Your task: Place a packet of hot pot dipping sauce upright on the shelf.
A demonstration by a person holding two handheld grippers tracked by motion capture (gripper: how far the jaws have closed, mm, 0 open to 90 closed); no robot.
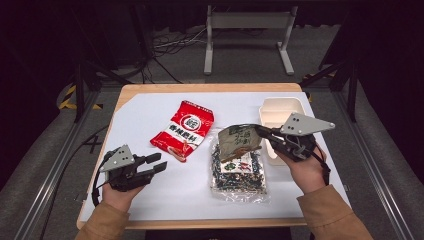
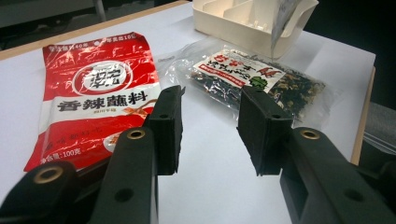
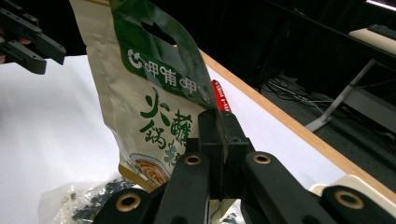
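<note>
- Packet in green and beige, pinched at its edge and hanging above the clear seaweed bag, probably bound for the white divided box just beside it
- Right gripper is clamped tight on that packet
- Left gripper stands part open, empty, over the table near the red sachet

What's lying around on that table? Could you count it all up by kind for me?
Sachets: 3 – red sachet, clear sachet of dark bits, green-and-beige sachet pinched in the right tongs
White divided boxes: 1 – box
Hand-held tongs: 2 – right, and left tongs, open
Total: 6
</note>
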